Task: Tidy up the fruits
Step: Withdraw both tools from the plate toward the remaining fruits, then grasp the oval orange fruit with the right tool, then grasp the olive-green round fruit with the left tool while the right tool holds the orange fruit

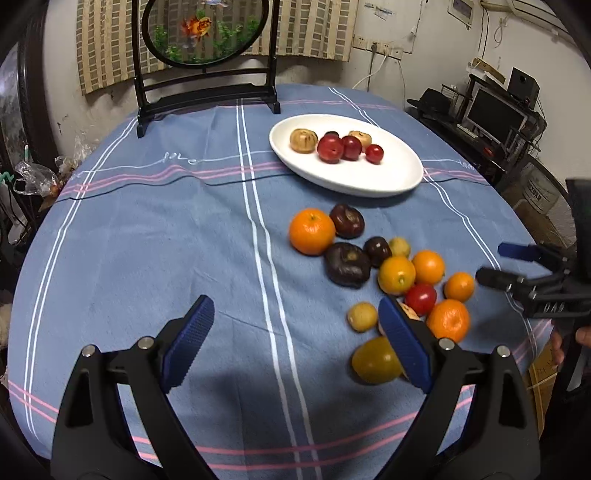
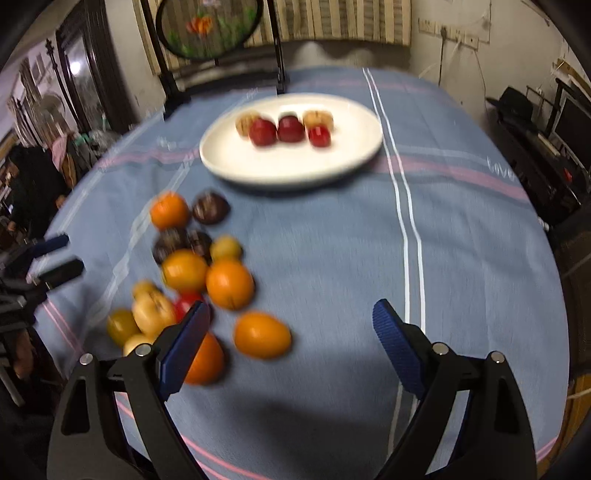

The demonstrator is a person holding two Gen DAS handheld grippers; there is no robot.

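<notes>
A white oval plate point(image 1: 369, 181) point(image 2: 258, 170) sits at the far middle of the table and holds several red and tan fruits point(image 1: 330, 147) point(image 2: 263, 132). A loose pile of oranges point(image 1: 312, 231) point(image 2: 229, 283), dark purple fruits point(image 1: 347, 264) point(image 2: 210, 207), a red fruit point(image 1: 421, 298) and yellow fruits point(image 1: 376, 360) point(image 2: 122, 325) lies on the blue cloth nearer me. My left gripper point(image 1: 295, 314) is open and empty, left of the pile. My right gripper point(image 2: 291, 317) is open and empty, with an orange point(image 2: 262, 334) just ahead between its fingers; it also shows in the left wrist view point(image 1: 491, 264).
A black stand with a round goldfish panel point(image 1: 205, 33) point(image 2: 207, 29) stands at the table's far edge. The blue striped tablecloth point(image 1: 166, 229) covers a round table. Shelves with a monitor point(image 1: 495, 114) stand to the right of the table.
</notes>
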